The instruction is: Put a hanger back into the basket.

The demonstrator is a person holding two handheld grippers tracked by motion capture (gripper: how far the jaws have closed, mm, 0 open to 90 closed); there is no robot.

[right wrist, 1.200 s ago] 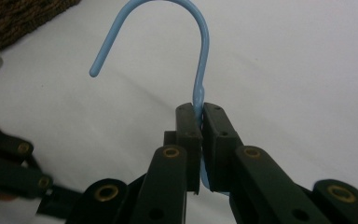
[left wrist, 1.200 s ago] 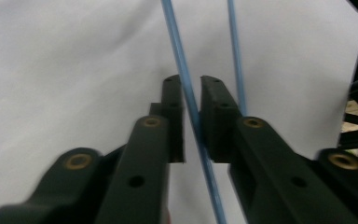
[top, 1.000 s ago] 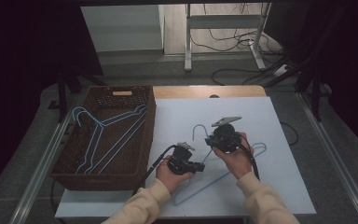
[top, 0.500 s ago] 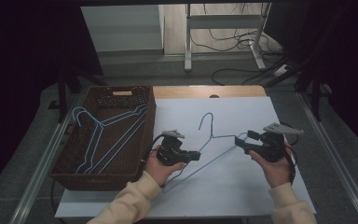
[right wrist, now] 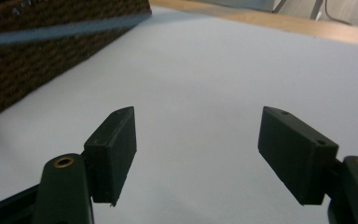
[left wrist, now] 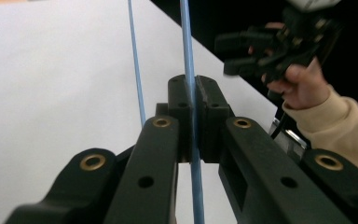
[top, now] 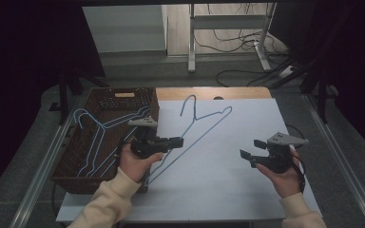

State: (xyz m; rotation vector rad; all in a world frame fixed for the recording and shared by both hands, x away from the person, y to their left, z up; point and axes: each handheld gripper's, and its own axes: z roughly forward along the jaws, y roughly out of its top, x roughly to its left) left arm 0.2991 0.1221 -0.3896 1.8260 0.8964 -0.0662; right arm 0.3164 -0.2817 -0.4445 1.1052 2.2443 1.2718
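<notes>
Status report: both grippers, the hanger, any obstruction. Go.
Left gripper shut on blue hanger, held over the white sheet. Right gripper open, empty. Basket at left; nothing blocking.

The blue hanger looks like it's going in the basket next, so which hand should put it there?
Probably left. The left hand-held gripper is already shut on the blue hanger and sits right beside the basket. The right hand-held gripper is open, holds nothing, and is farther off across the white sheet.
</notes>
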